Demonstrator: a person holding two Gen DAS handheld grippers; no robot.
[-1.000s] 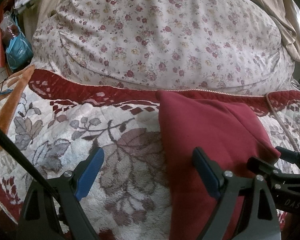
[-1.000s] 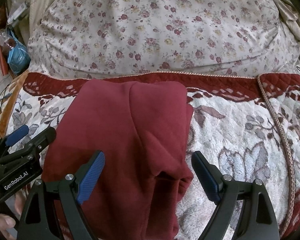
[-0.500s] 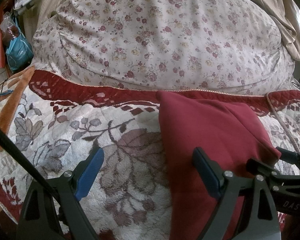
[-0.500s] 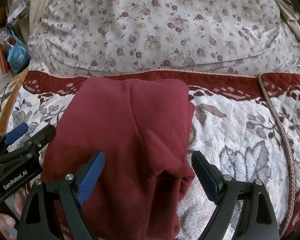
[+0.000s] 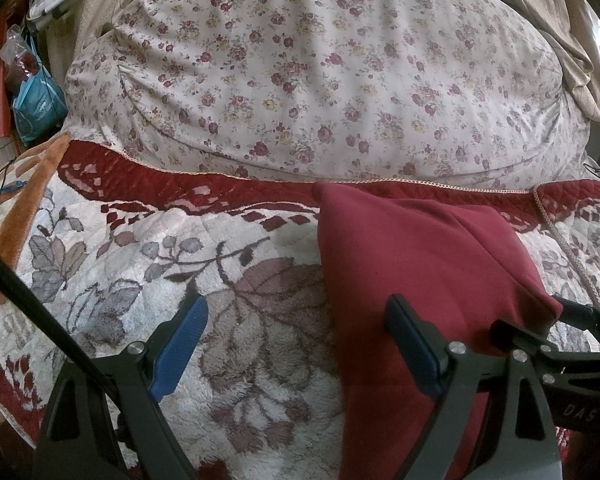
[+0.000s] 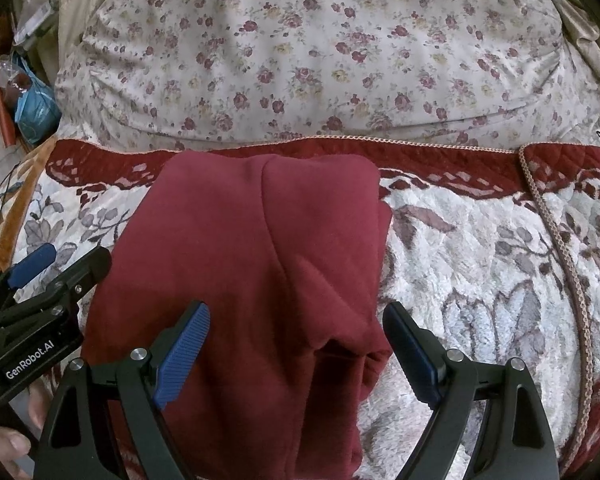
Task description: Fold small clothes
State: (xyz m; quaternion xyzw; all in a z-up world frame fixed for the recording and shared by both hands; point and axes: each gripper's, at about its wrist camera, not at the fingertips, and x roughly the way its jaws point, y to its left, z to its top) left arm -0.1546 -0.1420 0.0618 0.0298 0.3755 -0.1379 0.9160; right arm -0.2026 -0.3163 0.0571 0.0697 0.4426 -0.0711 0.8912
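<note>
Red cloth (image 6: 256,264) lies folded on blanket (image 6: 480,280), 12 o'clock from right gripper (image 6: 296,354). Both grippers wide open, hold nothing. Left gripper (image 5: 296,350) at cloth's left edge. Next fold: grab both near corners together, lift even. Big pillow (image 5: 320,80) at 12 could block. Cord (image 6: 560,248) at 2 could snag.

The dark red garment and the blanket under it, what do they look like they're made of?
The dark red garment looks like a matte, thick knit, perhaps fleece or sweatshirt cotton: its folds are soft and rounded, with no sheen. The blanket looks like plush pile, fuzzy and tufted, with a woven leaf pattern and a quilted dark red border. Exact fibres cannot be told from these views.
</note>
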